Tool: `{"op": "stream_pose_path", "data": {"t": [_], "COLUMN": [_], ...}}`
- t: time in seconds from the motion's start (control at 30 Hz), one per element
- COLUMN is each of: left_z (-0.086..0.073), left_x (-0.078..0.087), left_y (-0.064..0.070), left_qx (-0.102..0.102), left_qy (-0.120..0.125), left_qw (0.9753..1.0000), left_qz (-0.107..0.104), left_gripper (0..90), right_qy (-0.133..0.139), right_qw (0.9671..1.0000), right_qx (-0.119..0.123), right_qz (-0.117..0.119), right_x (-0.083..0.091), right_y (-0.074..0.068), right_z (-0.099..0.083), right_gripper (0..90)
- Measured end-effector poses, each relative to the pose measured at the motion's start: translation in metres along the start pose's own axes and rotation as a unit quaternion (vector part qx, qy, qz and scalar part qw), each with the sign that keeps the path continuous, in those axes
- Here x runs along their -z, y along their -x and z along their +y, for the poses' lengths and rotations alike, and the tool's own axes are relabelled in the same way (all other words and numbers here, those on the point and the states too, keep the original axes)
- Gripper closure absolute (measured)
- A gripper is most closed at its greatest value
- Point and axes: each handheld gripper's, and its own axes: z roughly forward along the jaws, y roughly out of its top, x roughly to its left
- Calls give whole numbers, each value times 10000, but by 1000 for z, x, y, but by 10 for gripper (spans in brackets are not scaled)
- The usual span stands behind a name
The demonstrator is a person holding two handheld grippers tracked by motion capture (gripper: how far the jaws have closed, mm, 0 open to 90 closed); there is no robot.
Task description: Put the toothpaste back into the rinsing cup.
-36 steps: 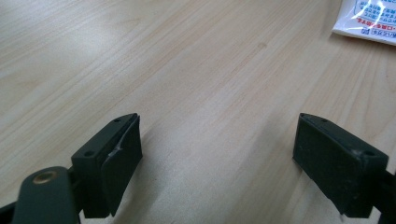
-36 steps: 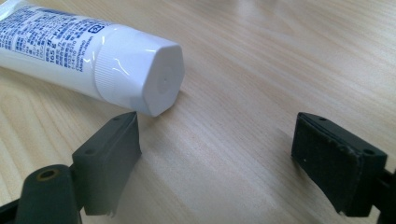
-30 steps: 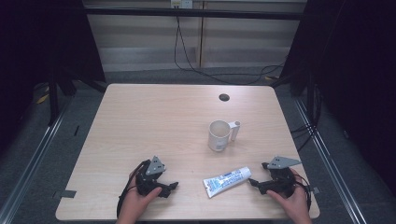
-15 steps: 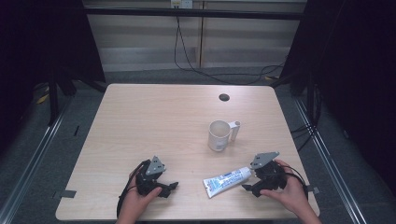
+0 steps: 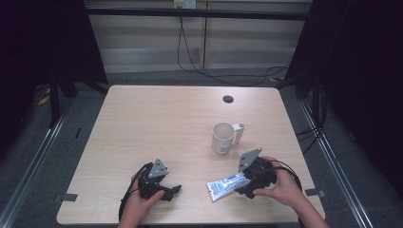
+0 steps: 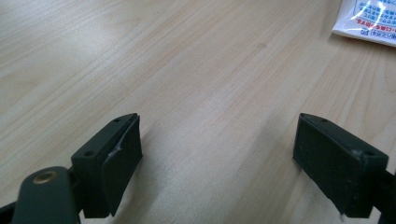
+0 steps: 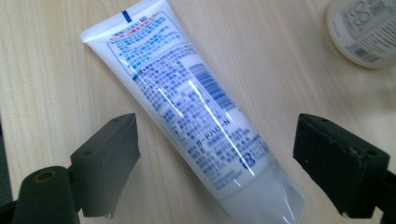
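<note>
A white tube [image 5: 226, 185] with blue print lies flat on the wooden table [image 5: 166, 123] near the front edge. In the right gripper view the tube [image 7: 196, 112] runs diagonally between the jaws, cap end nearest the camera. My right gripper [image 7: 217, 154] is open and straddles the tube's lower half without gripping it; in the high view the right gripper [image 5: 244, 183] sits at the tube's right end. My left gripper [image 5: 173, 190] rests on the table at front left, open with nothing between its jaws. The left gripper view shows the open left gripper [image 6: 217, 154] over bare wood and a corner of the tube [image 6: 369, 21].
A white mug [image 5: 223, 137] stands upright just behind the right gripper, handle to the right; its base [image 7: 362, 30] shows in the right gripper view. A small dark round hole [image 5: 228, 99] sits near the table's far edge. Cables trail from both grippers.
My right gripper has moved left from the table's right edge to the tube's cap end, now straddling it. The left gripper and the mug have stayed put.
</note>
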Motion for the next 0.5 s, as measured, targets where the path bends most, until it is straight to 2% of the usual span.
{"op": "stream_pose_path", "data": {"t": [0.1,0.3,0.5], "left_z": [0,0,0], "left_x": [0,0,0], "left_y": [0,-1,-1], "left_qx": [20,22,34], "left_qy": [-14,-6,15], "left_qw": [10000,10000,10000], "left_qz": [0,-9,-19], "left_gripper": [151,152,152], "right_qy": [-196,-321,-553], "right_qw": [9996,9989,9973], "right_qx": [180,283,435], "right_qz": [44,198,227], "right_x": [-4,-9,-14], "right_y": [-2,-2,-2], "right_z": [8,18,26], "right_gripper": [142,142,155]}}
